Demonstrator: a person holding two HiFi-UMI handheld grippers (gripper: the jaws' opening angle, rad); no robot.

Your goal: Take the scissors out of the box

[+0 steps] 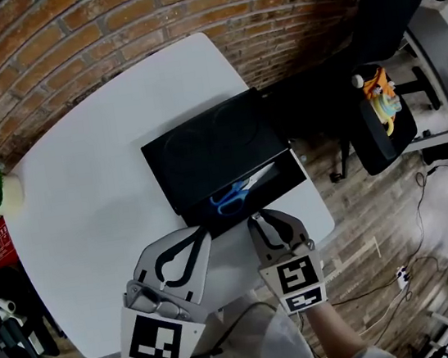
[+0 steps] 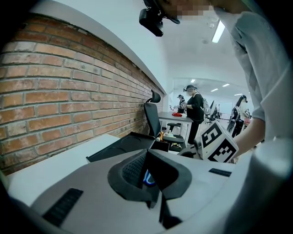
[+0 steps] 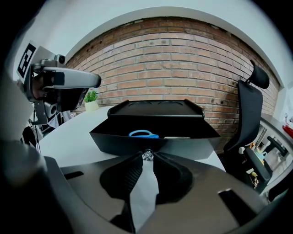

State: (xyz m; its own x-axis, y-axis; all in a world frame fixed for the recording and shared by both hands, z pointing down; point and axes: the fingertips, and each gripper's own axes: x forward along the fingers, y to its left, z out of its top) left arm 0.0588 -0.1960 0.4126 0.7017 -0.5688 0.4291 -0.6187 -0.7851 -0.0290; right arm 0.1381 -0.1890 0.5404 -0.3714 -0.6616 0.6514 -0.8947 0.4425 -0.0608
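Just behind the knob (image 3: 147, 155) in right gripper (image 1: 260, 217), scissors (image 3: 143, 134) inside box (image 3: 187, 142).

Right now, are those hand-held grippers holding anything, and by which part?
The right hand-held gripper pinches the small metal knob on the front of the black box. The left hand-held gripper holds nothing.
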